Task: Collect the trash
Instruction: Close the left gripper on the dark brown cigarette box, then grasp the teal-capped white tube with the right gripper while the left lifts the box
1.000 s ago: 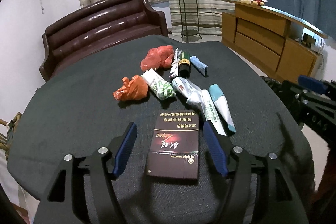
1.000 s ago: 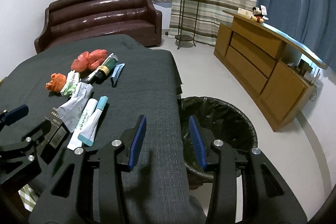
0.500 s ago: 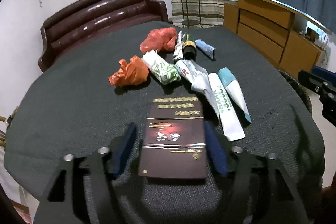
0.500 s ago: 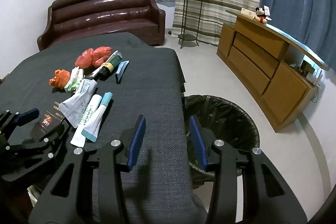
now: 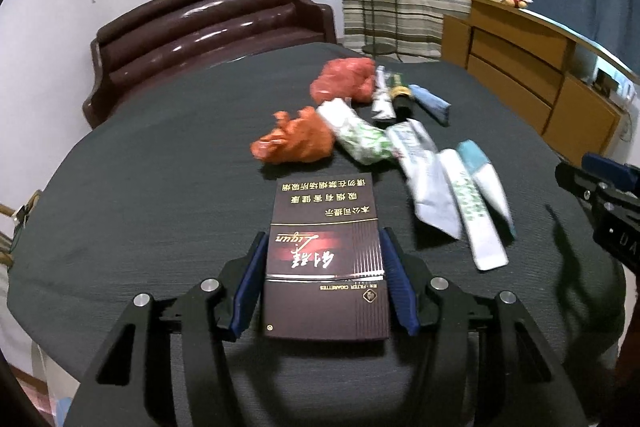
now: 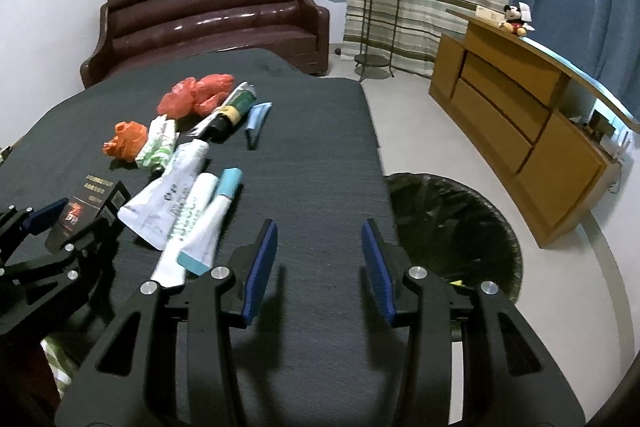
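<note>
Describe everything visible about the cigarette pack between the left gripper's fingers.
The cigarette pack is a dark maroon, glossy cardboard box with gold lettering and a red glow across its face. It lies flat, closed and undented on the dark tablecloth, printed face up. The left gripper has both blue pads pressed against its long sides.

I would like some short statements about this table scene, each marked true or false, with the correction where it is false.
1. The left tongs have a dark cigarette pack between their pads. True.
2. The right tongs hold a toothpaste tube. False: nothing is between them.
3. The bin stands on the floor beside the table. True.
4. The bin has a white liner. False: the liner is black.
5. The orange bag lies inside the bin. False: it lies on the table.
</note>
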Demonstrator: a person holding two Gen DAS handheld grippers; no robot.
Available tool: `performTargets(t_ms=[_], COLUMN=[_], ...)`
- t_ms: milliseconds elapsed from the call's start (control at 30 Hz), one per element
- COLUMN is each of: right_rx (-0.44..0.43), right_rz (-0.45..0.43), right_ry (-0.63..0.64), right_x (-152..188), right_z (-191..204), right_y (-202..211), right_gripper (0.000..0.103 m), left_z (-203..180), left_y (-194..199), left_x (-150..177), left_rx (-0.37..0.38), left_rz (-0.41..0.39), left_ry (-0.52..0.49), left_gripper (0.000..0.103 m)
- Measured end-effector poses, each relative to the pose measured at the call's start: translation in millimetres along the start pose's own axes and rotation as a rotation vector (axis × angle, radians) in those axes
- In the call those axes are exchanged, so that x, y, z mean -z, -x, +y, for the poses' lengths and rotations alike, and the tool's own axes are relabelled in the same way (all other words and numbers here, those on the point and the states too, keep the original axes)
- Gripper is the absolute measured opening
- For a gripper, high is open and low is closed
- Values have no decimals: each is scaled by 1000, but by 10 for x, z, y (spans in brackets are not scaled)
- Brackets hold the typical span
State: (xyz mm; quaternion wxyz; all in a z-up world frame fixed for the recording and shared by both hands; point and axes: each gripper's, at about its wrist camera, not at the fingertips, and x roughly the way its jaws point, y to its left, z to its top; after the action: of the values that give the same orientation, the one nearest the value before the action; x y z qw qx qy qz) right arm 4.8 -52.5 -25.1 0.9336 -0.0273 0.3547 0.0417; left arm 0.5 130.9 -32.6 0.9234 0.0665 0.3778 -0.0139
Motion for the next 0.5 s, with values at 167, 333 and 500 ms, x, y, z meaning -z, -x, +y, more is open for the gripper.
performTargets(t_ms=[167,333,500], right_rx=[-33,-56,-59], right_rz=[7,19,44], right_ry=[12,23,37], right_x=[-56,-92,-108], right_z=[164,330,429], right_y=[-76,-162,-265], right_gripper=[43,43,43], left_z=[175,375,536], left_y=[-16,-65,-110], left_x=[-47,-91,-116], left_rx=[-59,-96,-115], left_rz=[-21,-21,-15], left_ry=[5,38,66], left_gripper=[55,55,55])
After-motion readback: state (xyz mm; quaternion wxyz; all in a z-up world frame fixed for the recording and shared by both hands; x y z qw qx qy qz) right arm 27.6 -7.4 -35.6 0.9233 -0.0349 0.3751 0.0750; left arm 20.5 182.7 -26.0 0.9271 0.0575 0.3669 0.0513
